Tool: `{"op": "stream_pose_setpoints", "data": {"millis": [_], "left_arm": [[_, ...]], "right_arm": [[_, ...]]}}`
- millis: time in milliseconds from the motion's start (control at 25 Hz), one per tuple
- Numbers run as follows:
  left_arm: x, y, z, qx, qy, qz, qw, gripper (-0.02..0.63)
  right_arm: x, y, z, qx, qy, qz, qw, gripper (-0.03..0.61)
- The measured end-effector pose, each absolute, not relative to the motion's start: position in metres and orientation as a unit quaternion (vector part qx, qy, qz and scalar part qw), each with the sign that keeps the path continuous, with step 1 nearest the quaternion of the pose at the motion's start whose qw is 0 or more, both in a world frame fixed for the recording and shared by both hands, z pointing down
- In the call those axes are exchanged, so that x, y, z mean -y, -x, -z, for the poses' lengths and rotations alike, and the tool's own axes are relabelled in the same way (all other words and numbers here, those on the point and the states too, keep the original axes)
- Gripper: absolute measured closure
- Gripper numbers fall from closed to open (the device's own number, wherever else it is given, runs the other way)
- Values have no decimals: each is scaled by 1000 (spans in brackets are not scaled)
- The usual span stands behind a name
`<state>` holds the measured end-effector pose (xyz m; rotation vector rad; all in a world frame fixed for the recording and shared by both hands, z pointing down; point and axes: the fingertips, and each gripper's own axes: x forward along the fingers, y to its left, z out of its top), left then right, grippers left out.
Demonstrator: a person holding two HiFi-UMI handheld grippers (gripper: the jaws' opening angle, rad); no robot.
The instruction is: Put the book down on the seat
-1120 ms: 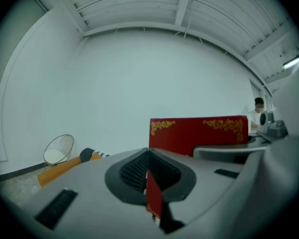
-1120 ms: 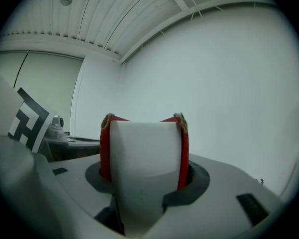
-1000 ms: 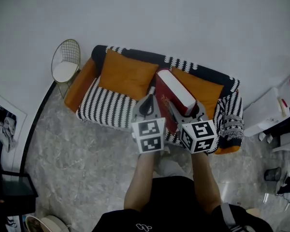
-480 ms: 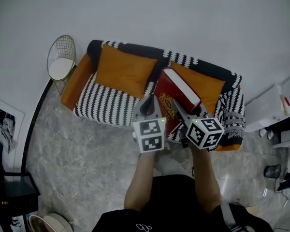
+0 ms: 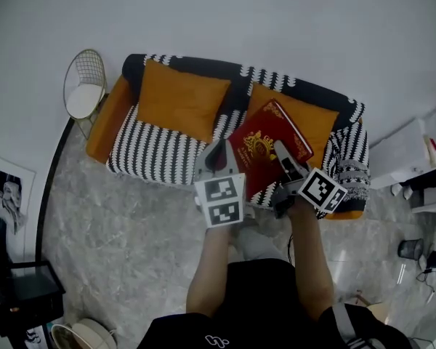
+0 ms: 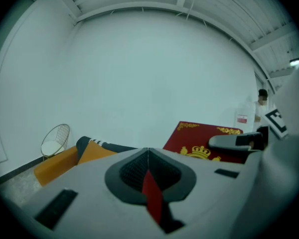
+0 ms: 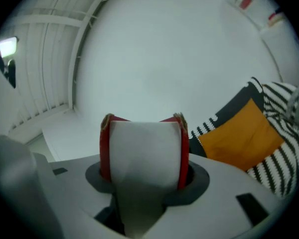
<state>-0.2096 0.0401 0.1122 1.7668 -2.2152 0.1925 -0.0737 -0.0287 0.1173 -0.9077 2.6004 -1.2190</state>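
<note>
Book (image 5: pixel 261 145) clamped between right tongs (image 7: pixel 145 176).

A gold wire chair (image 5: pixel 82 93) stands by the white wall (image 5: pixel 276 20). Near the chair: a framed picture (image 5: pixel 1 195); farther off, a black table (image 5: pixel 22 297).

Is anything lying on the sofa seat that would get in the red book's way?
Nothing visible does. The book in the right claw hangs over the striped seat; the orange cushion leans behind it.
</note>
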Motion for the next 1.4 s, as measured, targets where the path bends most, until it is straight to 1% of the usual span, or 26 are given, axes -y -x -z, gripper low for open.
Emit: {"op": "stream_pose_setpoints", "data": {"millis": [160,360,640,840,920,1080,1200,1400], "left_arm": [[-41,230,-129,790,-586,-94,153,600],[-45,245,-148,803,-560,-101,177,601],[-36,239,-169,791,-567,-121,194,601],[-29,235,-188,778,-576,-158,197,601],[-27,235,-196,772,-578,-162,207,601],[-8,220,-213,760,-586,-156,233,600],[8,211,-232,750,-589,-172,245,601],[18,210,-259,733,-594,-193,269,600]], "right_arm": [[44,53,-131,-811,317,476,121,347],[55,40,-141,-786,313,508,163,347],[63,32,-169,-765,334,526,161,347],[67,26,-189,-746,349,541,169,347],[68,25,-195,-738,348,550,178,347],[86,3,-222,-717,375,562,168,347],[106,-13,-240,-705,387,568,177,347],[113,-19,-269,-684,408,579,174,347]]}}
